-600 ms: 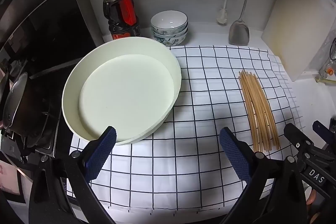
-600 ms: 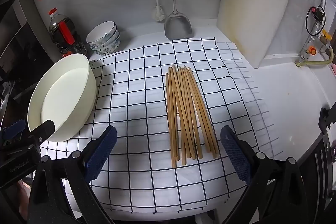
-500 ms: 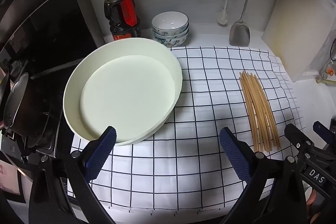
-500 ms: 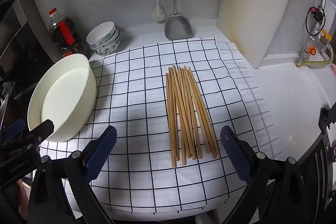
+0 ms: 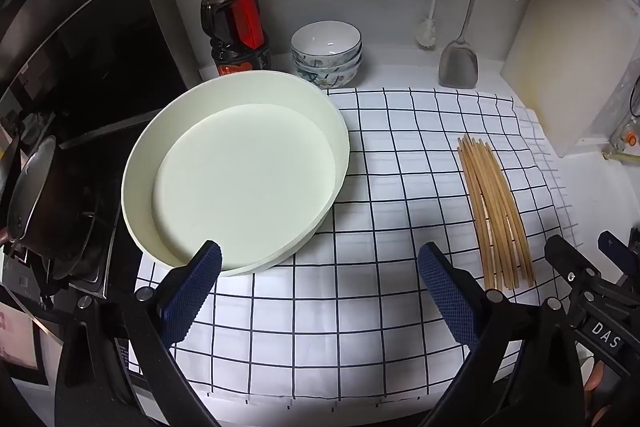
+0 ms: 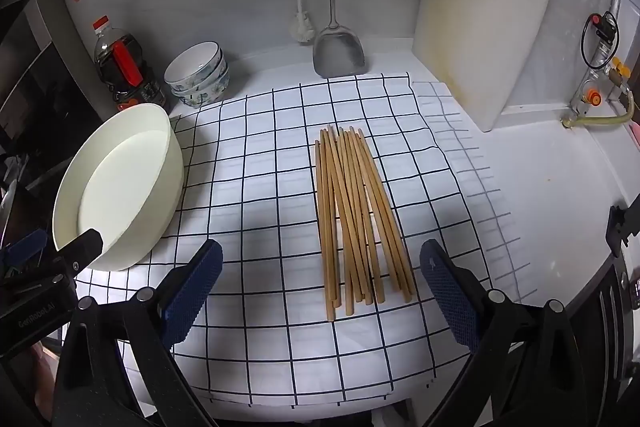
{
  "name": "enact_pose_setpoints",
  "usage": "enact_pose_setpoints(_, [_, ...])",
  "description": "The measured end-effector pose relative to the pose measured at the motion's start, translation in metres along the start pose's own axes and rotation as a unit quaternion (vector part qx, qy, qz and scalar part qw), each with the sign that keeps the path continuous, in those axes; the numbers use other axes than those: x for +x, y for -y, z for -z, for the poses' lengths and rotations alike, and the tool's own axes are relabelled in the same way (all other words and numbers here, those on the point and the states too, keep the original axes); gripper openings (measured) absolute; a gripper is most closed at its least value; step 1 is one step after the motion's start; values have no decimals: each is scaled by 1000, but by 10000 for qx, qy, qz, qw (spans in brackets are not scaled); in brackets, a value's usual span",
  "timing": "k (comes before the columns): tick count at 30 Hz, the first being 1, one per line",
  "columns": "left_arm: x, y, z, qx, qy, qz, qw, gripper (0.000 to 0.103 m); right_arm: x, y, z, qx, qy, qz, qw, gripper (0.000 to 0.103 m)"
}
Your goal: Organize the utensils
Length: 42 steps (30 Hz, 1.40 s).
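Chopsticks lie bundled on the checked cloth — both hand-held grippers spread, empty.

A bundle of wooden chopsticks lies flat on the checked cloth, centre of the right wrist frame, tips converging toward the top and fanning slightly lower down. A round, shallow cream basin stands upright at centre left of the left wrist frame, well apart from them.
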<state>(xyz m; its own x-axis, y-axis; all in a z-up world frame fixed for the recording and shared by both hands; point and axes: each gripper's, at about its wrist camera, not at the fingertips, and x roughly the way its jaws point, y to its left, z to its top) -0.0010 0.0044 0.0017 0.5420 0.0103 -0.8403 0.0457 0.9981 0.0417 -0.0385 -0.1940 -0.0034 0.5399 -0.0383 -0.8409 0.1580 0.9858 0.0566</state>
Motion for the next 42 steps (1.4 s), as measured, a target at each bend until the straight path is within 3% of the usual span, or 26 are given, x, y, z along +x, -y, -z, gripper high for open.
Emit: enact_pose_setpoints(42, [-1, 0, 2, 0, -10, -13, 10000, 97, 0, 0, 3, 26, -4, -23, 10000, 95])
